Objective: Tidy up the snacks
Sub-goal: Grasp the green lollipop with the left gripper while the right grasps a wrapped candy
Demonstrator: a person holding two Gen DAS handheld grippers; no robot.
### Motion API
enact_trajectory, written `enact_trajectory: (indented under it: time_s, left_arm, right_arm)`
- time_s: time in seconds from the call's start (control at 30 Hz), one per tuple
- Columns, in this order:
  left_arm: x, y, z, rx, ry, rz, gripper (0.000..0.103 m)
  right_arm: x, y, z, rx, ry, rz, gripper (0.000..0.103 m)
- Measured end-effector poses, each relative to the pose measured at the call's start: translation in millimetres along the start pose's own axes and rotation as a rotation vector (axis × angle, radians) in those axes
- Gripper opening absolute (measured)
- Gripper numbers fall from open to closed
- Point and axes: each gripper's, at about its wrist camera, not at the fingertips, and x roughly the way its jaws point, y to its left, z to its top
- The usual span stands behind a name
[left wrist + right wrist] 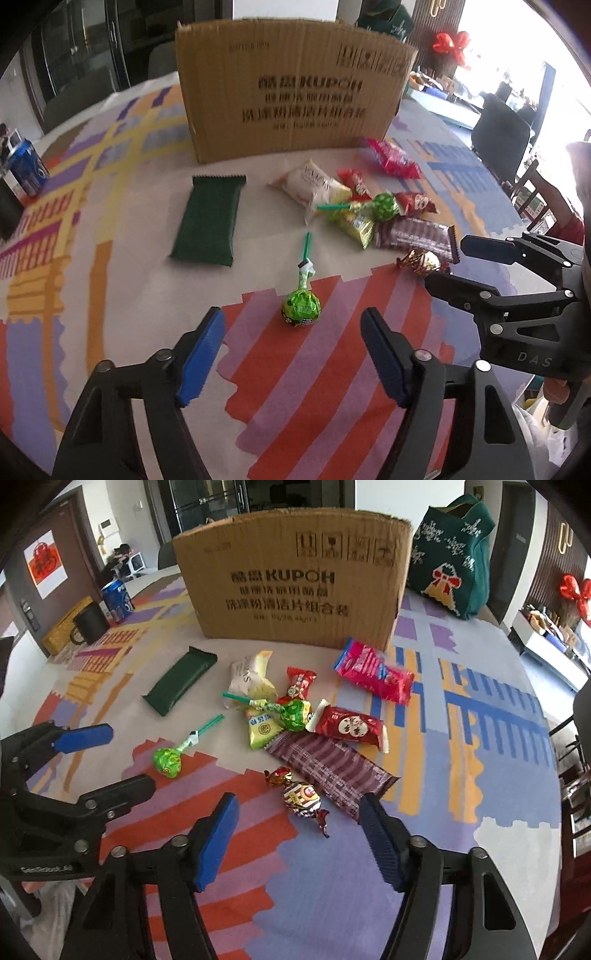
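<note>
A cardboard box (291, 96) (295, 579) stands at the back of the table. Snacks lie in front of it: a dark green packet (210, 218) (181, 679), a green lollipop (301, 304) (168, 760), a second lollipop (384, 205) (293, 712), a brown striped bar (413, 236) (332, 771), a gold wrapped candy (423, 262) (301, 795), a pink packet (393, 158) (375, 675), a white packet (310, 181) (249, 674). My left gripper (293, 354) is open, just before the near lollipop. My right gripper (297, 843) is open, just before the gold candy.
A blue soda can (27, 171) (118, 600) and a black mug (90, 624) stand at the table's left. A green knit bag (452, 554) stands right of the box. A patterned cloth (480, 720) covers the table. Chairs stand at the right.
</note>
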Motion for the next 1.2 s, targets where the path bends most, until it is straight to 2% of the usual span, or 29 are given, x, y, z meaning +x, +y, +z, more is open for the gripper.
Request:
enact_trajectory:
  time_s: [0.33,0.47,0.53,0.7,0.87,1.2]
  left_arm:
    - [21,-2,4,-0.025,0.047,-0.057,0.047]
    - [28,-2,6,-0.038,0.061,-0.067,0.031]
    - [29,-2,7,-0.041,0.059,-0.073,0.026]
    - [29,-3,8,-0.041,0.056,-0.088,0.026]
    - [25,-5,8,-0.043,0.045,-0.098,0.025]
    - [-6,-5,15,-0.048,-0.040,-0.095,0.025]
  right_arm:
    - [20,0,4,-0.012,0.040,0.044,0.046]
    - [26,0,5,-0.012,0.056,0.053,0.043]
    - [27,0,5,-0.012,0.060,0.055,0.035]
    - [33,0,5,-0.014,0.079,0.062,0.027]
    - [31,2,3,-0.005,0.073,0.072,0.027]
    - [6,5,6,0.014,0.005,0.084,0.027]
